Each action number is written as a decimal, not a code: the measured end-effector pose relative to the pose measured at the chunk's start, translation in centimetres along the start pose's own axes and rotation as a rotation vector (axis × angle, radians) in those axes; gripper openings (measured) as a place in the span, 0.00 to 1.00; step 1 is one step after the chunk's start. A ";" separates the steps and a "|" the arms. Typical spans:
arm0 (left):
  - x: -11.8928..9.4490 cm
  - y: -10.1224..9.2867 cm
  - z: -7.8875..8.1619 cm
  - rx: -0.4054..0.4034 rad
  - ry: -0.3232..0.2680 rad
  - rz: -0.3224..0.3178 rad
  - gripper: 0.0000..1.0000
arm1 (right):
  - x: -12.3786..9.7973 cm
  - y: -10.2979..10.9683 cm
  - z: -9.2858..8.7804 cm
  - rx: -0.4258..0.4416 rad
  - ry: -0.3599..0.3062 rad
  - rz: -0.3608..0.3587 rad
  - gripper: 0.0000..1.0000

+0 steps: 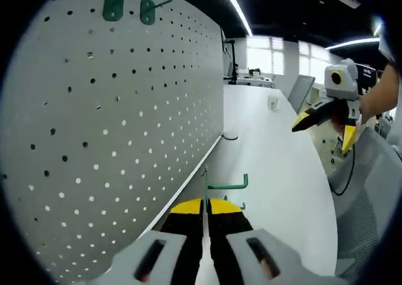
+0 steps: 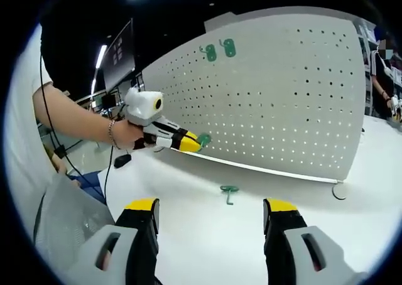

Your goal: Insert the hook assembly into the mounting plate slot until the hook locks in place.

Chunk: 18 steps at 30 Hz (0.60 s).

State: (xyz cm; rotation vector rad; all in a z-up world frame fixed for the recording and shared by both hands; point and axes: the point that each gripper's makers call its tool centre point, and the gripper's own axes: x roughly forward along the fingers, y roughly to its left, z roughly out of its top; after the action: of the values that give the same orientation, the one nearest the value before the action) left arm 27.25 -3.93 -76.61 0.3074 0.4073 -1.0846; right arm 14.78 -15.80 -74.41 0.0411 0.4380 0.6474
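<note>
While the left gripper [image 2: 200, 140] pinches a green hook [image 1: 227, 185] beside the pegboard [image 2: 282, 109], the right gripper [image 2: 210, 213] hovers spread.

L gripper [image 1: 205, 204] jaws shut on green hook [image 1: 227, 186], held just off pegboard [image 1: 113, 134] lower edge, above white table [image 1: 276, 166]. Two green hooks [image 1: 129, 7] mounted at top of board. R gripper [image 1: 326, 118] at right, well apart, in a person's hand, yellow tips apart. Small cup [image 1: 272, 102] far back on table.
</note>
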 end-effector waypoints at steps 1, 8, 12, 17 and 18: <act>-0.2 -0.1 0.1 -0.005 -0.012 -0.001 0.01 | 0.0 0.0 0.1 -0.001 -0.002 0.000 0.65; -1.6 -0.5 1.3 0.004 -0.077 0.012 0.01 | 0.0 0.3 0.3 -0.005 -0.010 0.006 0.65; -2.7 -0.5 2.5 -0.004 -0.124 0.028 0.01 | 0.0 0.5 0.4 -0.004 -0.013 0.011 0.65; -4.3 -0.3 4.7 -0.011 -0.200 0.047 0.01 | 0.0 0.8 0.5 -0.005 -0.013 0.020 0.66; -4.5 -0.3 4.9 -0.013 -0.207 0.049 0.01 | -0.1 0.8 0.5 -0.005 -0.014 0.020 0.66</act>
State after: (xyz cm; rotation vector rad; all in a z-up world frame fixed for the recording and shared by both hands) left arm 25.98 -2.59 -70.20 0.1906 0.2205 -1.0536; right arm 14.50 -15.13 -73.75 0.0455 0.4224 0.6677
